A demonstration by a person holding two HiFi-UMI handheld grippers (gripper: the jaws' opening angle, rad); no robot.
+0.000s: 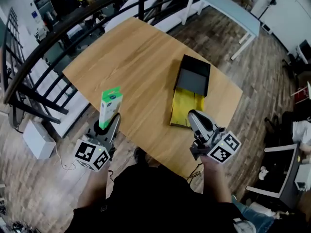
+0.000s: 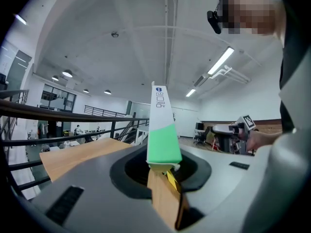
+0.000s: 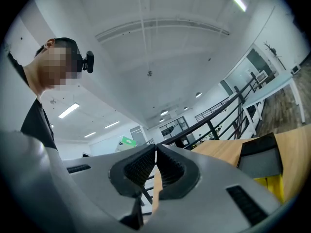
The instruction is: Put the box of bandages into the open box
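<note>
Black top [image 1: 150, 198]; grey left claw [image 1: 112, 121] and right claw [image 1: 192, 113] bear marker cubes [image 1: 92, 154].

We hold our left gripper [image 1: 109, 124] low at our left side, pointing away from our body. Its jaws are clamped on the lower end of the bandage box [image 1: 111, 105], which stands upright between them. Our right gripper [image 1: 195, 116] points forward at our right side, gripped from behind by our right hand [image 1: 214, 168]. Its ribbed pads [image 3: 141, 166] meet at the tips with nothing between them.
</note>
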